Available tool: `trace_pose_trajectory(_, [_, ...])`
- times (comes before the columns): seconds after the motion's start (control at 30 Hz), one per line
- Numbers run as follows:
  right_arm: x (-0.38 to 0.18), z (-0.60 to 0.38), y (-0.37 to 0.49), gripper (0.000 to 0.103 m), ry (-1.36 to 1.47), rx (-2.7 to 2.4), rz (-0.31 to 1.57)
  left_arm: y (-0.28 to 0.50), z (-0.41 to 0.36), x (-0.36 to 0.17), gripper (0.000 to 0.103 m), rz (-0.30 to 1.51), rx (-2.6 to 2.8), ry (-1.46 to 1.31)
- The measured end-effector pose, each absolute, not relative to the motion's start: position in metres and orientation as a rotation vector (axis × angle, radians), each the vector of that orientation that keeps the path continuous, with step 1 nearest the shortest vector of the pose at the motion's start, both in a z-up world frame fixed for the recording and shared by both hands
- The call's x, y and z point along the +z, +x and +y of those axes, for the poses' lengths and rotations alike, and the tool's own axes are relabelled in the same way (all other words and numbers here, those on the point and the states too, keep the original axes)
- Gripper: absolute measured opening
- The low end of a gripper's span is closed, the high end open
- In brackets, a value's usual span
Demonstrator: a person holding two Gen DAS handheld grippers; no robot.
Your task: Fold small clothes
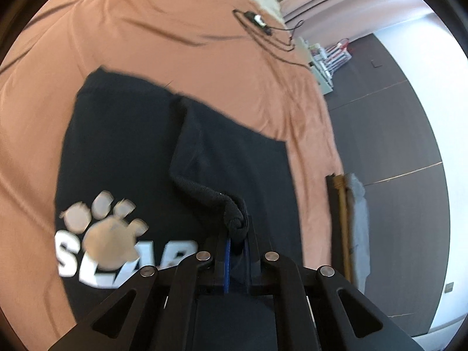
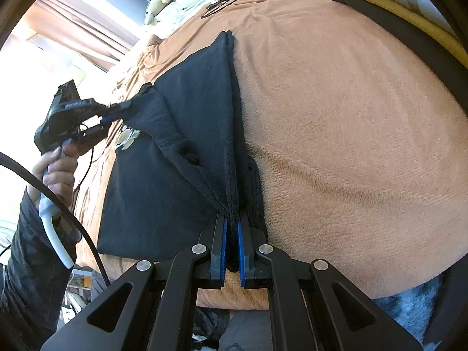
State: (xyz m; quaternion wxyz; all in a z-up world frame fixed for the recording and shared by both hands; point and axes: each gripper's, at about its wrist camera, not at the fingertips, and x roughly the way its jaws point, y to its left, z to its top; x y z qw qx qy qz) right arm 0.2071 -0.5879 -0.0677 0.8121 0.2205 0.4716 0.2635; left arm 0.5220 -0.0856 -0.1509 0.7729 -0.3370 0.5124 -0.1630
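A black T-shirt point(image 1: 122, 152) with a white paw print and white letters lies on an orange blanket point(image 1: 175, 29). At the bottom of the left wrist view, my left gripper point(image 1: 236, 234) is shut on a ribbed edge of the shirt, and a fold of cloth is lifted towards it. In the right wrist view, my right gripper point(image 2: 232, 228) is shut on another ribbed edge of the same T-shirt point(image 2: 193, 93), whose cloth runs taut away from its pads. My left gripper point(image 2: 118, 109) shows there at the left, held by a hand point(image 2: 58, 169) and pinching the shirt's far side.
A black cable with a small device point(image 1: 259, 20) lies on the blanket far from the shirt. The bed's edge drops to a dark floor point(image 1: 389, 134) on the right. Grey cloth point(image 1: 358, 219) hangs by that edge. Stacked folded items point(image 2: 389, 3) and plush toys point(image 2: 159, 3) sit at the back.
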Motion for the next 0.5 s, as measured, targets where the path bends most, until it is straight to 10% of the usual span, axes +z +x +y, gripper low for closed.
trace_pose_trajectory(0.5, [-0.070,-0.590,0.208,0.003,0.466,0.575,1.004,0.588,-0.141,-0.153,0.007,1.130,-0.406,-0.679])
